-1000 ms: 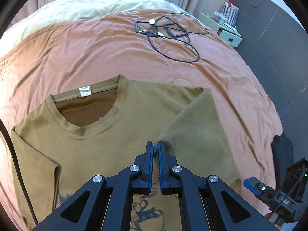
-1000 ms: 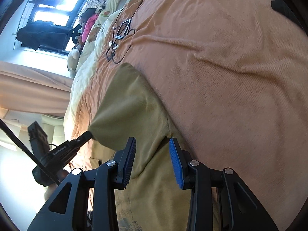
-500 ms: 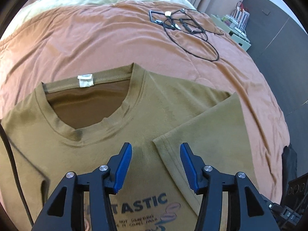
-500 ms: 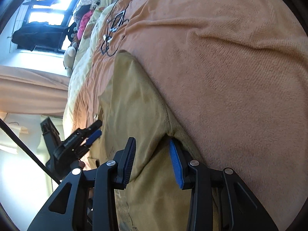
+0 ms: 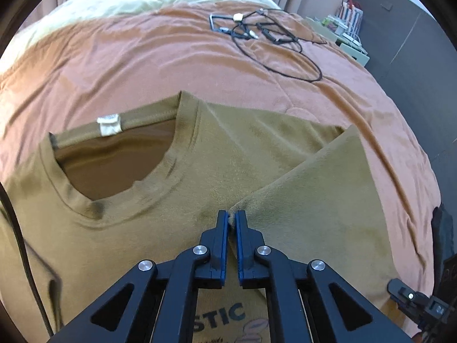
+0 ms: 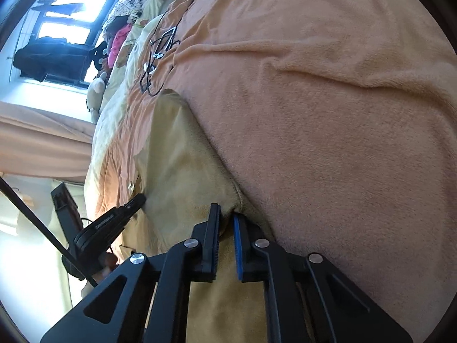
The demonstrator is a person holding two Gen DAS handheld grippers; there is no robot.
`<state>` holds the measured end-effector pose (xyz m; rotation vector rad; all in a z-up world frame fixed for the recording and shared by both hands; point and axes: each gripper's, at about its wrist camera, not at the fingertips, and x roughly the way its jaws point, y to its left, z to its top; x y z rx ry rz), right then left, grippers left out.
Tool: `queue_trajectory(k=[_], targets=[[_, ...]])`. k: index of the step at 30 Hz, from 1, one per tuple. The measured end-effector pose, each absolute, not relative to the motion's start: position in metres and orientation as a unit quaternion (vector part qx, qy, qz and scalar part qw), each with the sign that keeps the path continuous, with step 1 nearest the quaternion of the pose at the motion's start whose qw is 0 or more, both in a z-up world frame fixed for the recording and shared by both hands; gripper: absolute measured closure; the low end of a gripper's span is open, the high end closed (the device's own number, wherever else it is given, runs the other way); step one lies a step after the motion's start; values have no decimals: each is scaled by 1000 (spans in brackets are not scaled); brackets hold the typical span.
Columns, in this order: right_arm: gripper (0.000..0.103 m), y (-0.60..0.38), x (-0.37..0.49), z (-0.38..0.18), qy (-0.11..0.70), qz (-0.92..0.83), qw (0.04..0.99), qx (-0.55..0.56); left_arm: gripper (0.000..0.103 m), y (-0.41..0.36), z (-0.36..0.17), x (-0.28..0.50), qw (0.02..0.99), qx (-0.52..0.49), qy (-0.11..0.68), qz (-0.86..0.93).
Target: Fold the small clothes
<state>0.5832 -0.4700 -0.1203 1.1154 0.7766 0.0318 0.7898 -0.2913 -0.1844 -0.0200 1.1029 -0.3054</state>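
The olive-brown cotton t-shirt (image 5: 160, 228), spread on the orange fleece blanket (image 5: 142, 57), has just been clamped by both closing grippers: the left gripper (image 5: 232, 219) is pinched on the folded-in sleeve corner, the right gripper (image 6: 227, 214) on the side edge. Only thin cloth is caught at the fingertips, so a slip-out is likely if it's yanked, and the fold would get dragged crooked.

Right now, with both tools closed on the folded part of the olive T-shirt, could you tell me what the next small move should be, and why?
Probably lift both tools together and carry the flap further across the chest. The left tool has just closed on the corner of the folded sleeve, and the right tool has just closed on the T-shirt edge by the orange blanket, so the flap looks gripped at both ends.
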Motion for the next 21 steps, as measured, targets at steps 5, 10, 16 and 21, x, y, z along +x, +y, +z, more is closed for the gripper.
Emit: queue_trajectory(k=[5,10,16,21], targets=[[97,-471,581,-110,373,5,775,510,97,-283,-173,787,838,-10,527,-140],[95,-479,573,-97,365,14,774,516,96,-279,-173,791,839,6,533,-106],[51,-485,566,-90,340,-1,792,508,96,-291,-159,794,848,-1,515,-123],[51,-490,557,-88,320,-21,798,510,96,-326,-156,794,844,7,511,-162]])
